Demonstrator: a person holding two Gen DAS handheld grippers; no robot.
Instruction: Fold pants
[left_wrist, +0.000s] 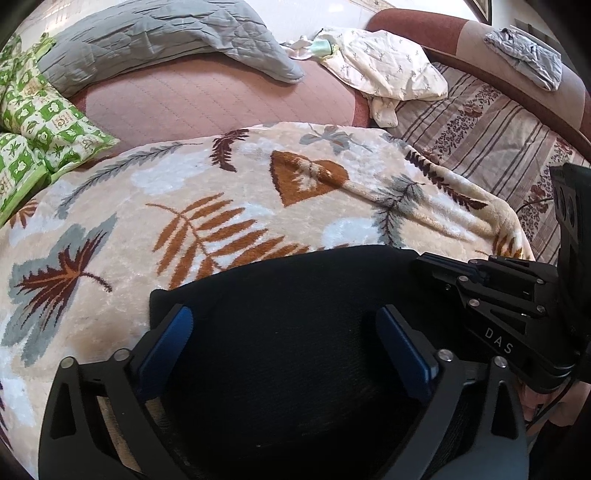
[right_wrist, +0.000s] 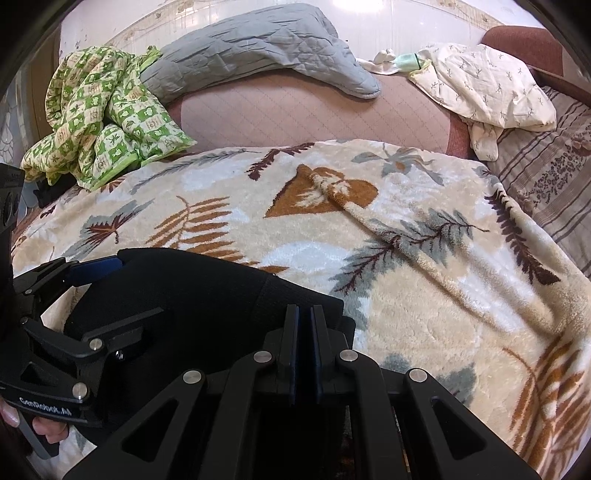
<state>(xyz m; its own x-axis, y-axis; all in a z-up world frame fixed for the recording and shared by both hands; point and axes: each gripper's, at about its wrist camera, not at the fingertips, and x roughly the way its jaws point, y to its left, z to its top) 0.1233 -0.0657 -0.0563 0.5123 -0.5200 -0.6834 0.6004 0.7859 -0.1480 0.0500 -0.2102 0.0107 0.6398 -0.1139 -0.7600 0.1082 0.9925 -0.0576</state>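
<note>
Covering most of both views, a cream fleece blanket (left_wrist: 207, 206) with brown and grey leaf prints lies spread over the bed, with a raised crease running across its right half. Behind it a pink quilted mattress cover (left_wrist: 207, 99) shows bare, and a striped floral sheet (left_wrist: 491, 136) runs along the right side below a brown headboard (left_wrist: 424, 29). A grey quilted pillow (right_wrist: 258, 51) lies across the far edge, a green checked quilt (right_wrist: 99, 110) is bunched at the far left, and a white printed garment (left_wrist: 384, 70) sits crumpled at the far right, with a small grey cloth (left_wrist: 524, 55) draped on the headboard.

The black pants (left_wrist: 288, 332) lie on the near part of the blanket, folded into a compact dark bundle whose edge is just beside both grippers. The left gripper (left_wrist: 284, 347) hovers over the pants with its blue-padded fingers (left_wrist: 166, 350) spread wide apart, gripping nothing; the cloth fills the gap beneath them. The right gripper (right_wrist: 304, 354) has its two fingers pressed nearly together at the right-hand edge of the pants; whether a fold of the dark cloth is pinched between them cannot be told from either view. In the left wrist view it appears from the side, reaching in toward the pants' right corner.
</note>
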